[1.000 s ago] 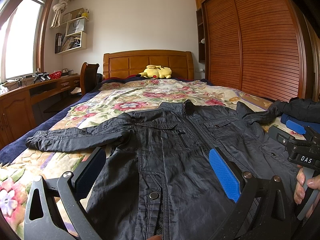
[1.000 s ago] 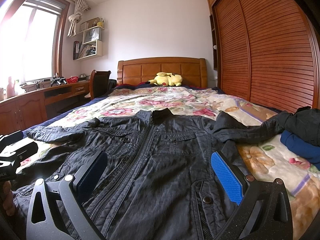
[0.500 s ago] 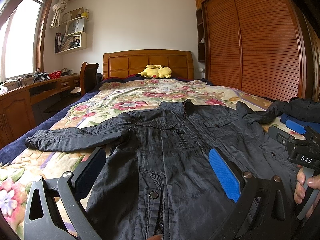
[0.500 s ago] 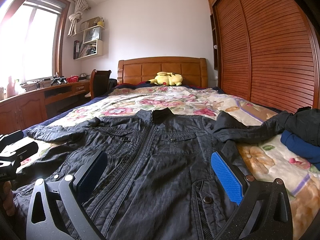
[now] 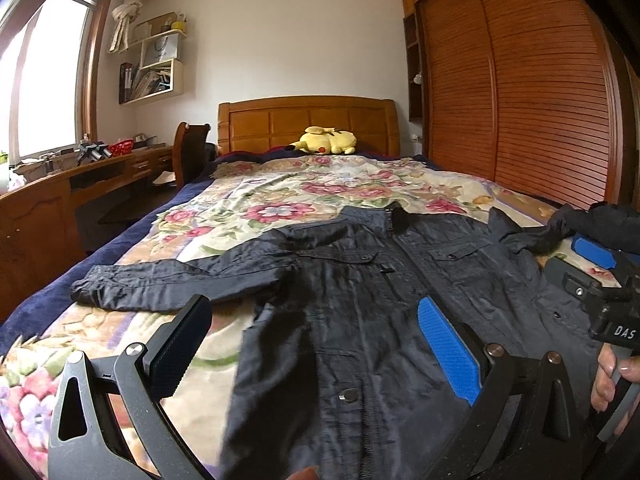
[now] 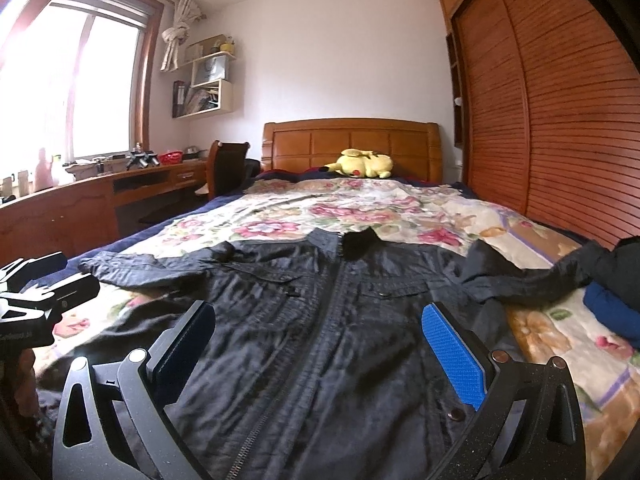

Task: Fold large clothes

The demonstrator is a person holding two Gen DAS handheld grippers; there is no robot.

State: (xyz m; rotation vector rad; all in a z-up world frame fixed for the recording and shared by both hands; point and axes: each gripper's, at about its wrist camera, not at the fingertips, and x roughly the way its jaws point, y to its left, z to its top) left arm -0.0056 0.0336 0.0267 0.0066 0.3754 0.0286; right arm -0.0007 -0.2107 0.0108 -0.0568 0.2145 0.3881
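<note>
The dark zipped cloth jacket lay front-up on the floral quilted bed, both sleeves outspread; the left gripper and right gripper hovered agape, empty; best pinch 1 sleeve cuff, folding inward smoothly.

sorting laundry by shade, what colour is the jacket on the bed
Dark navy, almost black jacket; shows best in the right wrist view.

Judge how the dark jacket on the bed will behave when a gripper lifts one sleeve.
The dark jacket looks thin and creased, so it will likely drape limply. Its faint sheen hints it may slide over the floral bedspread. The zip probably stiffens the front slightly.
</note>
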